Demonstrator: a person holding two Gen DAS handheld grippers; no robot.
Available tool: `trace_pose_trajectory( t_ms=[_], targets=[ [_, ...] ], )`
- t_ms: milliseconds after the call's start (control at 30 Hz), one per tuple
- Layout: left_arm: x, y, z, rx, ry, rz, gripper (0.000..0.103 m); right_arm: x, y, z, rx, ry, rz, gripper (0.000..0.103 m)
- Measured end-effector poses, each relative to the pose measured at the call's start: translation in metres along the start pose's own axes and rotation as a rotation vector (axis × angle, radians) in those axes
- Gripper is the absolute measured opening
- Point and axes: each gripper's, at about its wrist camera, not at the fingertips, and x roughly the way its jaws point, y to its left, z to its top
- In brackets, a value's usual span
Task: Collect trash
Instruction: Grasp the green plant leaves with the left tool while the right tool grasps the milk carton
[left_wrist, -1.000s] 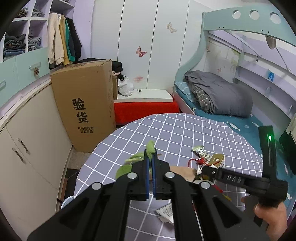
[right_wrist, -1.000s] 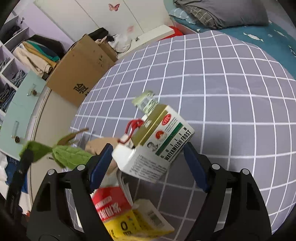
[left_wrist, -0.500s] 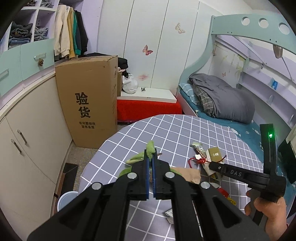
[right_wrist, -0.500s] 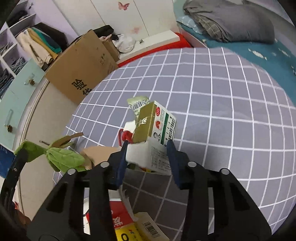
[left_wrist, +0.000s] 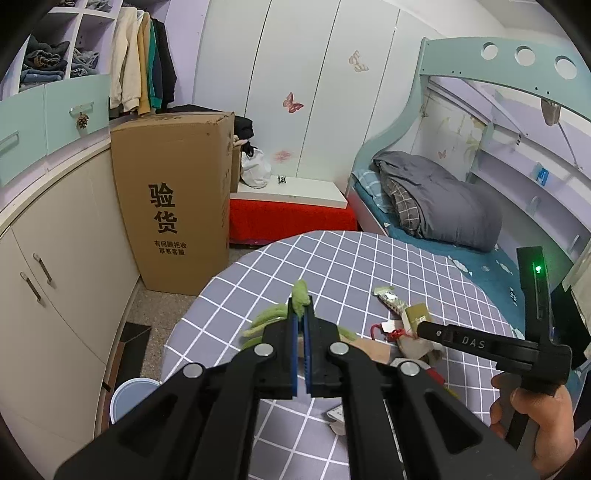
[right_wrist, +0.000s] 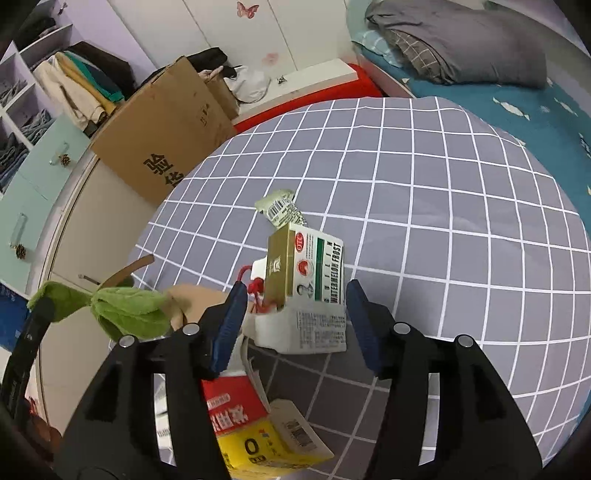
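In the left wrist view, a tall cardboard box (left_wrist: 173, 206) printed with black characters stands at about ten o'clock, against the cream cabinets (left_wrist: 48, 295). A pale blue bin (left_wrist: 127, 397) sits on the floor at eight o'clock, beside the edge of the round table (left_wrist: 369, 266) with its grey checked cloth. At the centre, the left gripper (left_wrist: 301, 321) has its jaws pressed almost together on a green felt leaf (left_wrist: 300, 293), whose tip sticks out past the fingertips toward twelve o'clock. More of the green leaves spread out at nine o'clock of the fingertips. To the right, at about three o'clock, a small pile of trash lies on the cloth: a crumpled wrapper (left_wrist: 388, 299), then the gold-topped carton (left_wrist: 419, 315) beside a red cord (left_wrist: 391, 332). The right gripper's black body crosses in from four o'clock, held by the person's hand (left_wrist: 535, 417). A bed with a grey duvet (left_wrist: 439, 199) fills the two o'clock area.

In the right wrist view, the green leaf (right_wrist: 122, 306) hangs at nine o'clock, pinched by the left gripper's finger at the frame's left edge. In the middle, the right gripper (right_wrist: 295, 321) has its jaws parted wide on either side of the carton (right_wrist: 308, 288), labelled "Watermelon Frost"; the blue pads sit close beside its flanks but do not visibly press on it. The carton stands tilted on the cloth, with the wrapper (right_wrist: 280, 210) just beyond it at twelve o'clock. A red-and-yellow box (right_wrist: 251, 432) lies at six o'clock, beneath the fingers.
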Motion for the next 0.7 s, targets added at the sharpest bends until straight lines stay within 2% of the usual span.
trace_pose_trajectory(
  t_ms=[233,400,500,567,667,700],
  targets=[
    [-0.001,0.0,-0.002,0.007,0.001,0.0,0.003,-0.025,0.0,-0.021,-0.186,-0.054,-0.081,0.057],
    [-0.001,0.001,-0.006,-0.005,0.006,-0.009,0.002,-0.013,-0.003,-0.029,-0.291,-0.045,-0.145,0.057],
    [0.0,0.0,-0.008,0.003,0.011,-0.005,0.003,-0.006,-0.001,-0.032,-0.344,-0.078,-0.181,0.057],
    [0.003,-0.001,-0.01,0.007,0.02,-0.004,0.003,0.002,0.002,-0.033,-0.368,-0.082,-0.157,0.053],
    [0.006,0.001,-0.01,-0.001,0.03,-0.013,0.003,0.011,0.005,-0.032,-0.382,-0.104,-0.138,0.039],
    [0.007,0.001,-0.011,-0.002,0.033,-0.02,0.002,0.014,0.005,-0.031,-0.392,-0.11,-0.13,0.03]
  ],
)
